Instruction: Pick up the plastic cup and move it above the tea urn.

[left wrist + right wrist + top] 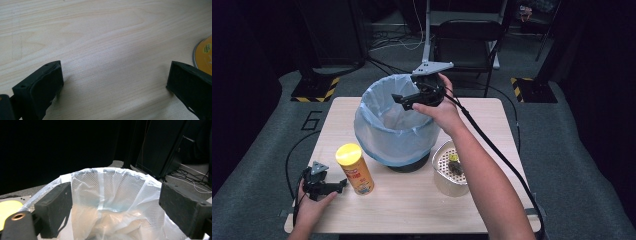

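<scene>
At the table's near left corner the left gripper (343, 184) rests on the wood, jaws wide apart and empty, just beside the yellow-lidded chip can (354, 168). Further right, the right gripper (403, 101) hovers over the bag-lined bin (384, 135), jaws spread wide with nothing between them.

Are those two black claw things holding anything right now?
No, both are empty. The right gripper hangs open over the lined bin; the left gripper rests open on the table beside the yellow-lidded can.
</scene>
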Demonstrator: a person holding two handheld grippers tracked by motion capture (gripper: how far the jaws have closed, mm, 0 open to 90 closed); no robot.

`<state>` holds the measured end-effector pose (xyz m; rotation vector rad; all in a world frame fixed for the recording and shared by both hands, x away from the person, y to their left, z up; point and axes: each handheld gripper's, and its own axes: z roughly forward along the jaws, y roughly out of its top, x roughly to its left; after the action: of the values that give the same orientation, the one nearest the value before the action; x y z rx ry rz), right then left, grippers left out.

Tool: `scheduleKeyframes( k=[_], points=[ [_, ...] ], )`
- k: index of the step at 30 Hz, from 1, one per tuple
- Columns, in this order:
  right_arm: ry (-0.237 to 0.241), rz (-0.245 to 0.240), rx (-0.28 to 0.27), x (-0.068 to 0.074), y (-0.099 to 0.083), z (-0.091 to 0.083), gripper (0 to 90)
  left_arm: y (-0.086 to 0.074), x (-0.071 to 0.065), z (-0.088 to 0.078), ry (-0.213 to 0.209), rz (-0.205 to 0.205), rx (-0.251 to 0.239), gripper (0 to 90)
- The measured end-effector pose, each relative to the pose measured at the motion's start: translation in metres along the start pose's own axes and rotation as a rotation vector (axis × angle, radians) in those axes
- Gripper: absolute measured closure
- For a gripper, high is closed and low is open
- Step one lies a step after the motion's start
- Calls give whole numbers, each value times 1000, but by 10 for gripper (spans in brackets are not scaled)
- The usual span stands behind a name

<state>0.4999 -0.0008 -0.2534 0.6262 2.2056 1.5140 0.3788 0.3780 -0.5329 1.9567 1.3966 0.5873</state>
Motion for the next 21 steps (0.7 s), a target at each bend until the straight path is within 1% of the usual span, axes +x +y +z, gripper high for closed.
scheduleKeyframes(
  k=[2,3,4,5,6,7,8,9,11,12,13,14,15,18,19,21],
  points=[
    [0,-2,-2,0,0,-1,119,0,0,0,0,1,3,4],
    [-3,-5,-16,2,1,-4,125,0,0,0,-1,3,4,4],
    [1,-5,-21,3,1,-6,134,0,1,0,0,8,-1,4],
    [8,-13,-21,4,2,-8,138,0,1,-1,-3,14,5,5],
    [9,-25,-17,5,2,-10,139,0,1,-1,-1,5,1,10],
    [3,-37,-12,6,1,-13,142,0,1,-1,-1,5,1,19],
    [5,-43,-14,7,1,-18,144,1,0,-2,-5,-12,7,28],
    [6,-46,-18,7,1,-20,146,1,-1,-2,-7,-12,2,41],
    [-11,-46,-27,8,-1,-28,153,2,-1,-5,-24,12,1,127],
    [-14,-44,-30,7,-2,-33,161,3,-1,-6,-29,16,5,159],
    [-14,-44,-30,7,-2,-33,161,3,-1,-6,-29,16,5,158],
    [-17,-28,-38,6,-3,-37,171,4,-3,-7,-25,20,26,158],
    [-30,-28,-37,3,-6,-50,190,4,-3,-6,-30,17,23,159],
    [-53,-33,-20,0,-10,-64,219,4,-1,-5,-32,13,10,175],
    [-65,-48,-17,0,-13,-71,231,5,0,-7,-41,-14,8,194],
    [-72,-55,-19,-2,-17,-80,240,5,3,-8,-53,-24,-11,233]
  ],
)
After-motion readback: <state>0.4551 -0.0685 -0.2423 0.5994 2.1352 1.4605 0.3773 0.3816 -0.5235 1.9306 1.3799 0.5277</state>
